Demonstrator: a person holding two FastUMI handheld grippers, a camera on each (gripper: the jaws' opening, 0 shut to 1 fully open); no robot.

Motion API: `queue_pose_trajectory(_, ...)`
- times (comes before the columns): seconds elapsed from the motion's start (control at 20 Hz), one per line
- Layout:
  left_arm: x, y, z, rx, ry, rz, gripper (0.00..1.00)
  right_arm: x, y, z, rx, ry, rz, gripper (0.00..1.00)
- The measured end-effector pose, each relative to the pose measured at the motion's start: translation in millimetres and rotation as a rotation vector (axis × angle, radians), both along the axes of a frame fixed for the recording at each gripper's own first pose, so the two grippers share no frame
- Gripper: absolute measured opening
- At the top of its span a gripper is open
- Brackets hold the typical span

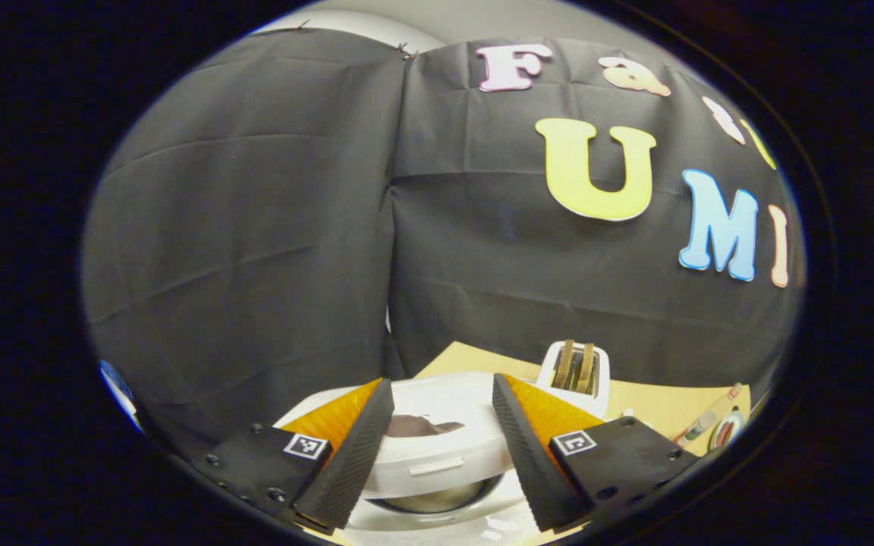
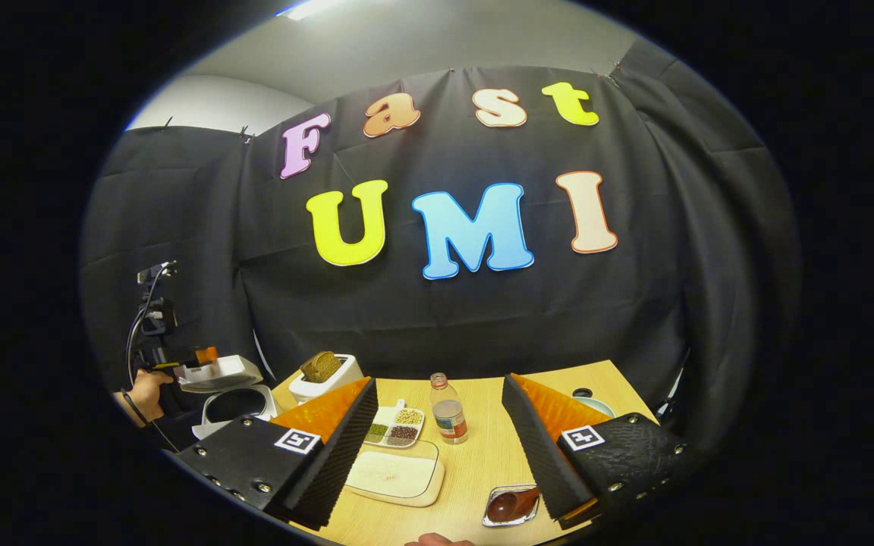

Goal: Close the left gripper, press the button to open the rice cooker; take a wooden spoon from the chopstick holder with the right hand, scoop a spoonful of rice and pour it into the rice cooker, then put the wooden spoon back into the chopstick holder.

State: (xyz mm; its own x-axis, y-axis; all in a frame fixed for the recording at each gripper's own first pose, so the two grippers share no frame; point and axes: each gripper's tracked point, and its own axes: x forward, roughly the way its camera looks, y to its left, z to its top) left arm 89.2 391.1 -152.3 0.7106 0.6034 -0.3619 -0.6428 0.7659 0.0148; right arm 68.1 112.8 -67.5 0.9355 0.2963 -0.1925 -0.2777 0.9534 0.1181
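Here, in the left gripper view, your left gripper (image 1: 437, 447) stands with its fingers spread wide and nothing between them, low in the frame. Between and beyond the fingers sits the white rice cooker (image 1: 444, 447), lid raised, with the metal inner pot (image 1: 437, 500) visible at the bottom centre. Right of centre, just behind the cooker, stands the white chopstick holder (image 1: 577, 375) with wooden handles rising from it. It rests on the light wooden counter (image 1: 657, 406).

In the right gripper view, your right gripper (image 2: 441, 447) is also wide apart and holds nothing, at the lower centre. At the lower left of the frame you see the rice cooker (image 2: 236, 398) with its lid up, and just beside it a hand (image 2: 145, 394) holding the other gripper (image 2: 205, 356). The chopstick holder (image 2: 323, 379) stands right of the cooker. Between your fingers lie a divided dish of grains (image 2: 395, 428), a shallow white tray of rice (image 2: 399, 474) and a small clear bottle (image 2: 448, 409). At the bottom, near the right finger, a brown spoon lies in a small foil tray (image 2: 511, 506). All stand on the counter (image 2: 482, 455).
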Motion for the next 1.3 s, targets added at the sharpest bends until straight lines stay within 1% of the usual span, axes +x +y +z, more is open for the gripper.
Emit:
queue_pose_trajectory(0.05, -2.1, -3.4, -8.3, -0.023, 0.003, 0.002, 0.89, -0.8, 0.3, -0.2, -0.005, 0.0, 0.002, 0.99)
queue_pose_trajectory(0.1, -3.7, -6.7, -14.8, -0.043, 0.005, 0.007, 0.92, -1.8, 0.3, 0.2, -0.006, 0.0, 0.004, 0.99)
queue_pose_trajectory(0.2, -7.7, -10.8, -28.8, -0.069, 0.023, 0.006, 0.94, -4.5, 0.9, 1.5, -0.007, -0.001, 0.005, 1.0)
queue_pose_trajectory(0.25, -8.8, -13.7, -34.5, -0.066, 0.034, 0.0, 0.94, -5.0, 0.7, 0.0, -0.01, 0.001, 0.004, 0.99)
queue_pose_trajectory(0.3, -9.6, -15.2, -39.1, -0.06, 0.046, -0.008, 0.9, -5.7, -0.2, -0.9, -0.013, 0.004, 0.003, 0.99)
queue_pose_trajectory(0.35, -12.6, -17.1, -43.6, -0.059, 0.054, -0.013, 0.93, -6.0, 0.3, -0.9, -0.011, 0.007, 0.001, 0.99)
queue_pose_trajectory(0.4, -14.4, -19.8, -47.4, -0.064, 0.06, -0.016, 0.89, -6.4, 0.1, -1.5, -0.009, 0.009, -0.001, 0.99)
queue_pose_trajectory(0.8, -24.4, -28.9, -69.0, -0.092, 0.11, -0.038, 0.89, -12.7, 1.5, -7.0, -0.011, 0.022, -0.011, 0.99)
queue_pose_trajectory(0.85, -24.8, -30.5, -71.7, -0.093, 0.121, -0.045, 0.93, -13.9, 2.2, -8.1, -0.011, 0.024, -0.011, 0.99)
queue_pose_trajectory(0.9, -25.0, -31.4, -75.6, -0.095, 0.132, -0.052, 0.89, -14.3, 2.8, -8.0, -0.01, 0.026, -0.011, 0.99)
queue_pose_trajectory(0.95, -26.2, -33.4, -81.4, -0.096, 0.144, -0.057, 0.89, -14.9, 3.4, -8.7, -0.01, 0.027, -0.012, 0.99)
queue_pose_trajectory(1.0, -26.9, -34.1, -86.2, -0.098, 0.156, -0.062, 0.94, -15.7, 3.4, -8.9, -0.01, 0.027, -0.012, 0.99)
queue_pose_trajectory(1.15, -27.5, -34.8, -100.2, -0.106, 0.193, -0.072, 0.94, -17.2, 3.7, -10.4, -0.011, 0.031, -0.014, 0.99)
queue_pose_trajectory(1.2, -28.1, -34.7, -105.4, -0.107, 0.203, -0.074, 0.89, -17.9, 3.3, -10.6, -0.011, 0.032, -0.014, 0.99)
queue_pose_trajectory(1.25, -33.2, -35.7, -112.3, -0.117, 0.223, -0.077, 0.98, -18.4, 2.8, -11.5, -0.01, 0.034, -0.017, 0.99)
queue_pose_trajectory(1.3, -30.7, -35.5, -111.7, -0.111, 0.22, -0.075, 0.94, -18.6, 2.7, -12.5, -0.009, 0.037, -0.018, 0.99)
